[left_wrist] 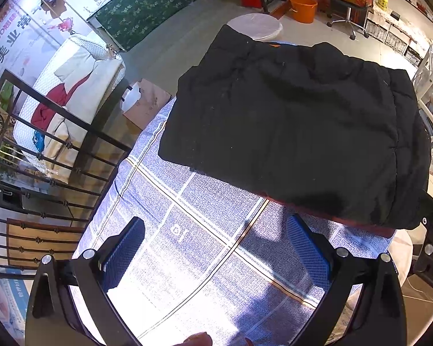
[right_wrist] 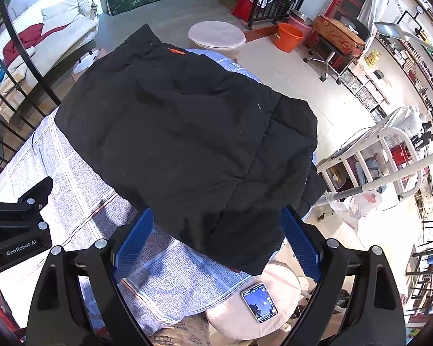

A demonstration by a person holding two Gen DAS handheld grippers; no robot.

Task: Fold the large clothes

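A black padded jacket point(left_wrist: 291, 132) lies folded into a rough rectangle on a table covered with a blue-and-white checked cloth point(left_wrist: 187, 230). It also shows in the right wrist view point(right_wrist: 187, 144), with a small orange tab at its far edge. My left gripper point(left_wrist: 216, 248) is open and empty, hovering over the bare cloth just short of the jacket's near edge. My right gripper point(right_wrist: 219, 242) is open and empty, its blue pads either side of the jacket's near right corner, above it. The left gripper's body point(right_wrist: 17, 225) shows at the left of the right wrist view.
A phone point(right_wrist: 259, 302) lies on a round white stool below the table's near right corner. Another round stool point(right_wrist: 216, 37) stands beyond the table. A black iron railing point(left_wrist: 43, 173) runs along the left. A white rack point(right_wrist: 389, 155) stands on the right. An orange bucket point(right_wrist: 290, 37) sits on the floor.
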